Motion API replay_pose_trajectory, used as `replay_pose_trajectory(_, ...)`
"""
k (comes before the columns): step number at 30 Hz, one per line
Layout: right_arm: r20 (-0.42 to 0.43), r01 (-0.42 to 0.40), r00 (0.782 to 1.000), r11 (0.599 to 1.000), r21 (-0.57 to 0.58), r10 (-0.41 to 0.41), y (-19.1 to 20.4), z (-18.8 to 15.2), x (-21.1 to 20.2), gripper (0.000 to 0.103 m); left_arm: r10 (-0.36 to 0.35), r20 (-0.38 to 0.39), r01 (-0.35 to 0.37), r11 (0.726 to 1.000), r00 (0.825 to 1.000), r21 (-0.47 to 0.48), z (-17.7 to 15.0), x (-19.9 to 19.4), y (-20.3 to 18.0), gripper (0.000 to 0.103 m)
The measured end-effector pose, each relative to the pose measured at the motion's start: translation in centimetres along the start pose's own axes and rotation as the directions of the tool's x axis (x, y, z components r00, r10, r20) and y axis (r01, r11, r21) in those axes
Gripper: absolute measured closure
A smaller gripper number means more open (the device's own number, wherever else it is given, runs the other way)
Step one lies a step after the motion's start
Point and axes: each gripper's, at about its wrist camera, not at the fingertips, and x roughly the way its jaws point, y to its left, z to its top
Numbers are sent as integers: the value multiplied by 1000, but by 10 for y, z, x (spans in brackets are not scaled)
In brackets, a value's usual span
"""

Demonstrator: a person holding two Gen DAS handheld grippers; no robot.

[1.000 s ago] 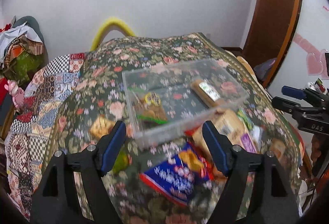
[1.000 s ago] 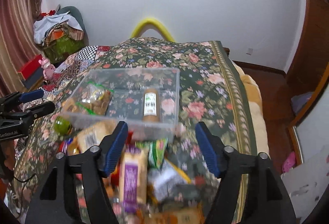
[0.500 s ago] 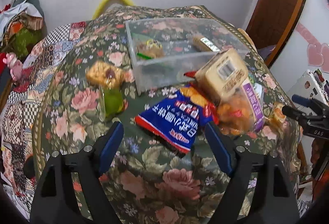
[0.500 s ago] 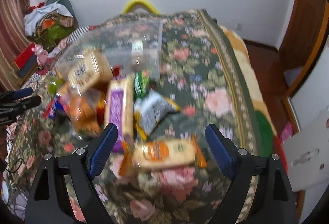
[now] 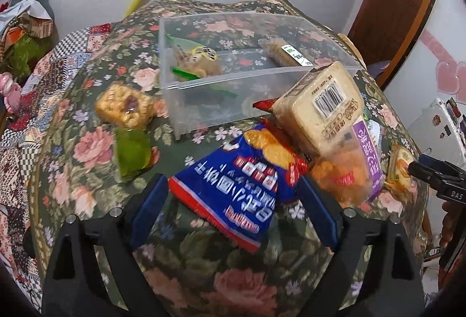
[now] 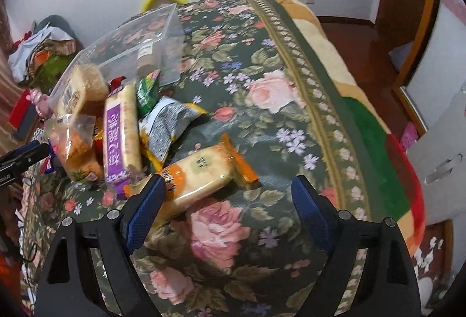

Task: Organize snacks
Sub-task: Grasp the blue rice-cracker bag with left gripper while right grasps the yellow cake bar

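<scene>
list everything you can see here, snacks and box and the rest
clear plastic box: 1, transparent, middle of the floral bedspread
snacks inside the box: 2, a green-trimmed brown bag and a brown roll
blue cracker bag: 1, blue and red, between the left claw's fingers
beige barcode pack: 1, leaning on the box
purple-label pack: 1, in the pile
orange snack bag: 1, clear wrap
orange-end cracker pack: 1, near the right claw
grey foil bag: 1
yellow puffed bar: 1, left of the box
green jelly: 1
left claw: open
right claw: open
</scene>
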Motion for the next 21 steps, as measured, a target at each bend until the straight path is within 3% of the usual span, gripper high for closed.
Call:
replay_pose_trajectory(4,-14,-47,999,999,19,47,3,5,5,18,-4,-30,4,1000,1000,0,5,20,-3,8)
replay_pose_trajectory(9,-38,-86,995,996,21,87,16,7,20,20,30,-4,-30,999,1000,22,5,30,-7,4)
replay_pose_trajectory(16,-47,-98,994,995,-25,96,34,15,31,42,18,30,-19,999,999,34,1,31,-5,4)
replay_pose_trajectory(21,-37,-76,997,994,-80,73,43,13,33,52,-13,42,12,1000,999,22,-6,26,6,16)
